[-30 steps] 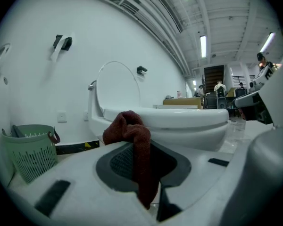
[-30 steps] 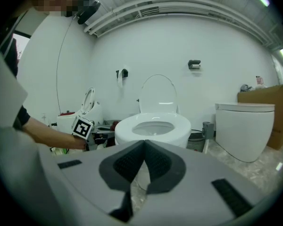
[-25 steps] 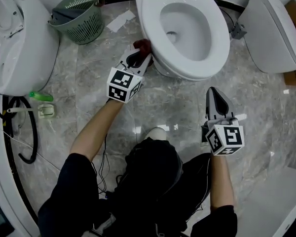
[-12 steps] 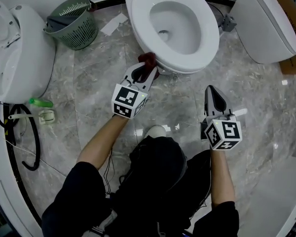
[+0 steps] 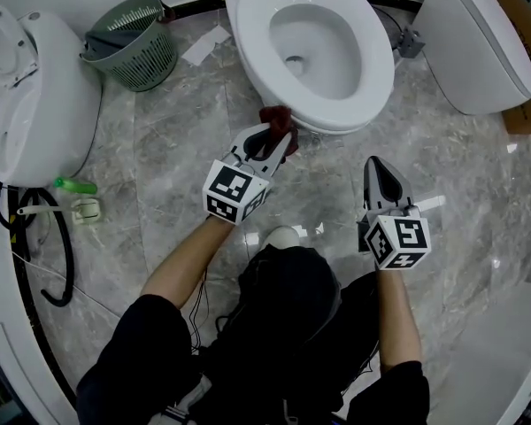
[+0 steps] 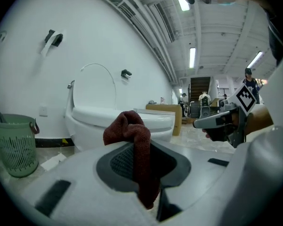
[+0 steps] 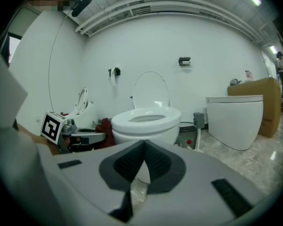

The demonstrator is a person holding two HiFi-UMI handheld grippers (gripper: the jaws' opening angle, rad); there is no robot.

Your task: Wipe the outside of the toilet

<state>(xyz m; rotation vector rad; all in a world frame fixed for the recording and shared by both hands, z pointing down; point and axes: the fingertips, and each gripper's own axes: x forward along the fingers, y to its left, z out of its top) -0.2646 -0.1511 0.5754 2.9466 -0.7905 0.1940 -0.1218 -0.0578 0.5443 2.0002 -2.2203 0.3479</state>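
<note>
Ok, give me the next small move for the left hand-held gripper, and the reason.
Probably slide the cloth rightward along the toilet's front outer wall. The left hand-held gripper is shut on the cloth, which sits at the bowl's front-left edge just under the rim, and the front curve lies immediately to its right.

The toilet (image 5: 372, 78) at the far centre is finished in plain glossy white, as are the left-hand bowl (image 5: 44, 96) and the right-hand bowl (image 5: 478, 42). The cloth (image 5: 276, 116) is coloured dark red. The left hand-held gripper (image 5: 274, 138) and the right hand-held gripper (image 5: 378, 166) are cast in pale grey with black pads (image 6: 115, 161), and each cube (image 5: 234, 191) is patterned with black-and-white squares. The floor (image 5: 159, 149) is veined in grey marble. The basket (image 5: 137, 38) at far left is tinted sage green, and the box (image 5: 524, 25) at far right is coloured brown.
</note>
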